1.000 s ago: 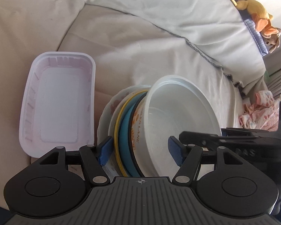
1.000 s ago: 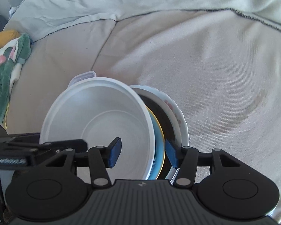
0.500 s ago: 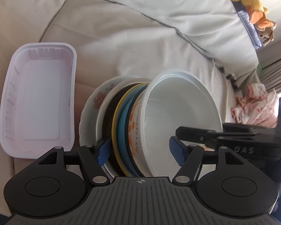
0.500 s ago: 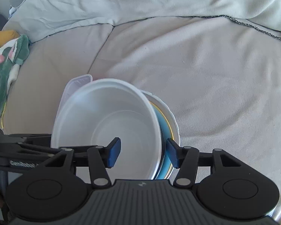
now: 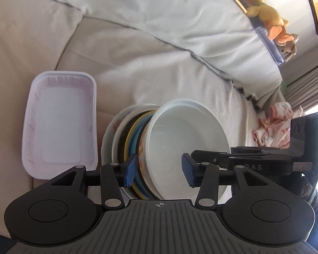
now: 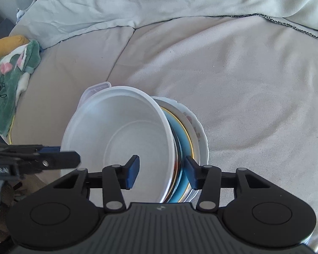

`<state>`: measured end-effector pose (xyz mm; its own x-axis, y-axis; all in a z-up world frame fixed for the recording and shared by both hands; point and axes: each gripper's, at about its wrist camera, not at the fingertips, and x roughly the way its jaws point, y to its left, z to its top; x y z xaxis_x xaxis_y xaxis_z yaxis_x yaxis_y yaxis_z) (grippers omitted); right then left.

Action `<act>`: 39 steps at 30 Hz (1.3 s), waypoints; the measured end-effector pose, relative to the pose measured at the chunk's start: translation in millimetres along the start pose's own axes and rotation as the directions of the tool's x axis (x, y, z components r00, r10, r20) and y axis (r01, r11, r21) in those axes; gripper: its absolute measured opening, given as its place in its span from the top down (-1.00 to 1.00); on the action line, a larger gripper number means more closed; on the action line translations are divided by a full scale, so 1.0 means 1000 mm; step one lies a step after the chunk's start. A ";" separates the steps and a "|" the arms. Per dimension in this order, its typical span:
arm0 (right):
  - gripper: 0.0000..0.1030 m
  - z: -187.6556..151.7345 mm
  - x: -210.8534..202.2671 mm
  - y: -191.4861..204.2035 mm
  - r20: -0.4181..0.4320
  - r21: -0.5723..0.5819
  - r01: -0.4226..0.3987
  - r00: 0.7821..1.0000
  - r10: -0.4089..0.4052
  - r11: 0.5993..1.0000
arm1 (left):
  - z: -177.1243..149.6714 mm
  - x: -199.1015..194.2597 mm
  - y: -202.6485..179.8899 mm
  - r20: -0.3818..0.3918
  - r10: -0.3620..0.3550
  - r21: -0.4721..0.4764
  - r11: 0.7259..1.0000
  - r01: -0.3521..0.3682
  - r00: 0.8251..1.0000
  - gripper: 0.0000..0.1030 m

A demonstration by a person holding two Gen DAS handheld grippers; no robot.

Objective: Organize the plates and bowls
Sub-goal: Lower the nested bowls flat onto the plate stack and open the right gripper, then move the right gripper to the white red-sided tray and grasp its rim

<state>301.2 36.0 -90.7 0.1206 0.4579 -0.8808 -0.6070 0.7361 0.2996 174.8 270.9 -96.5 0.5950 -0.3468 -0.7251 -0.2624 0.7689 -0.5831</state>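
With both the left gripper (image 5: pixel 160 170) and right gripper (image 6: pixel 162 173), jaws just narrowing, straddling the tilted stack of dishes (image 5: pixel 137 148) beside the white tray (image 5: pixel 59 122), I'd worry the top white bowl (image 6: pixel 120 139) slips off sideways onto the sofa (image 6: pixel 243 84), though I cannot tell whether either truly grips.

- The left gripper (image 5: pixel 159 170) has just been narrowing its jaws around the near edge of the stack; its left pad (image 5: pixel 130 170) now sits against the blue plate (image 5: pixel 135 146), no longer outside the whole stack.
- The right gripper (image 6: pixel 162 172) jaws have closed in further, straddling the white bowl (image 6: pixel 125 135) rim.
- The stack tips up more steeply than a second ago.
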 end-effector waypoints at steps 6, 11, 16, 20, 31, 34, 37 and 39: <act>0.18 -0.005 -0.012 -0.002 0.038 -0.017 0.003 0.999 -0.002 1.000 | -0.002 0.009 -0.013 -0.009 0.011 0.033 0.999 -0.011 1.000 0.01; 0.21 -0.007 -0.011 -0.011 0.052 0.009 0.033 0.998 -0.033 0.999 | 0.000 0.009 -0.010 0.021 -0.005 0.006 1.000 0.005 1.000 0.01; 0.21 -0.013 -0.005 -0.026 0.039 0.056 0.043 0.998 -0.045 0.998 | -0.002 0.001 -0.010 0.050 -0.041 -0.003 0.999 0.041 0.998 0.08; 0.21 -0.016 -0.010 -0.026 0.051 0.048 0.028 0.998 -0.030 0.998 | -0.002 -0.007 -0.010 0.072 -0.034 -0.007 0.999 0.034 0.997 0.08; 0.21 -0.021 -0.030 -0.016 0.144 -0.006 0.076 0.987 -0.074 0.997 | -0.004 -0.019 -0.001 0.121 0.036 -0.043 0.999 -0.031 0.992 0.09; 0.21 -0.027 -0.028 -0.015 0.165 -0.001 0.085 0.983 -0.084 0.996 | -0.008 -0.017 0.004 0.116 0.069 -0.060 0.996 -0.062 0.991 0.09; 0.21 -0.033 -0.031 -0.014 0.200 0.015 0.090 0.975 -0.091 0.996 | -0.012 -0.019 0.008 0.111 0.044 -0.078 0.996 -0.035 0.993 0.09; 0.21 -0.038 -0.040 -0.009 0.252 0.012 0.100 0.963 -0.099 0.995 | -0.015 -0.026 0.007 0.135 0.032 -0.075 0.997 -0.022 0.990 0.10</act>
<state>272.0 -8.0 -71.8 0.3744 0.4933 -0.7852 -0.5826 0.7839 0.2147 146.4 277.0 -87.4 0.6838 -0.2462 -0.6869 -0.3315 0.7337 -0.5931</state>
